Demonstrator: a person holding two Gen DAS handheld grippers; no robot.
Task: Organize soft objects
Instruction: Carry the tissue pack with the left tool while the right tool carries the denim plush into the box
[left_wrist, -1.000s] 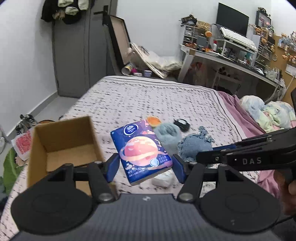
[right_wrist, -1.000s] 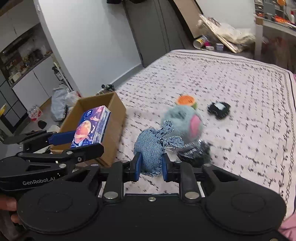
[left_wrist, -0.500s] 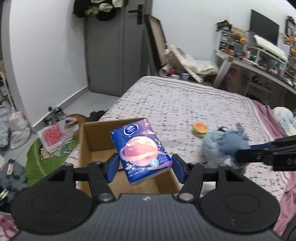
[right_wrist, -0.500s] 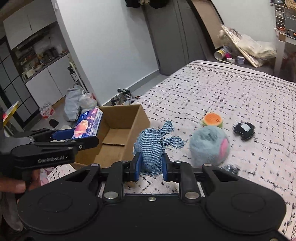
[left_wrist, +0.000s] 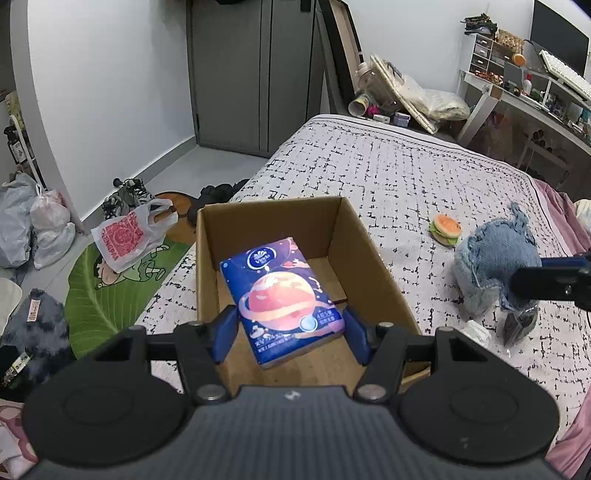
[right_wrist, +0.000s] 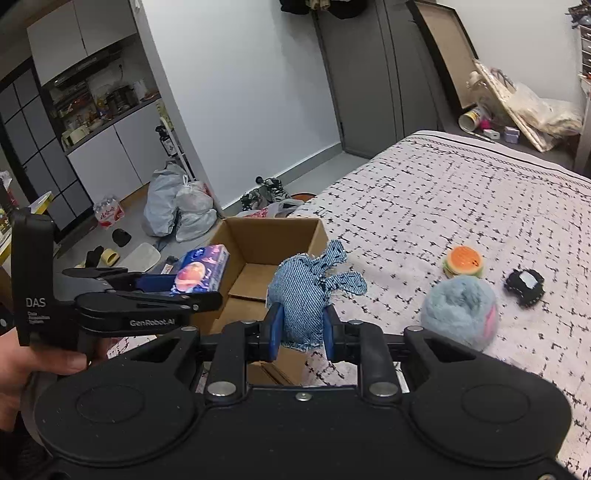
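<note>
Left wrist view: the left gripper (left_wrist: 290, 332), jaws half apart, clamps the tissue pack (left_wrist: 280, 295) above the open cardboard box (left_wrist: 369, 258) at the bed's edge.

Right wrist view: the right gripper (right_wrist: 300, 328), jaws narrow, pinches the denim toy (right_wrist: 301, 295) just right of the box, beside its rim; open bedspread (right_wrist: 461, 192) lies beyond.

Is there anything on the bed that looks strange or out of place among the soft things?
Yes. A small black hard-looking object lies on the bed cover beside the burger toy and the fluffy blue ball. It does not look soft like the others; what it is I cannot tell.
</note>
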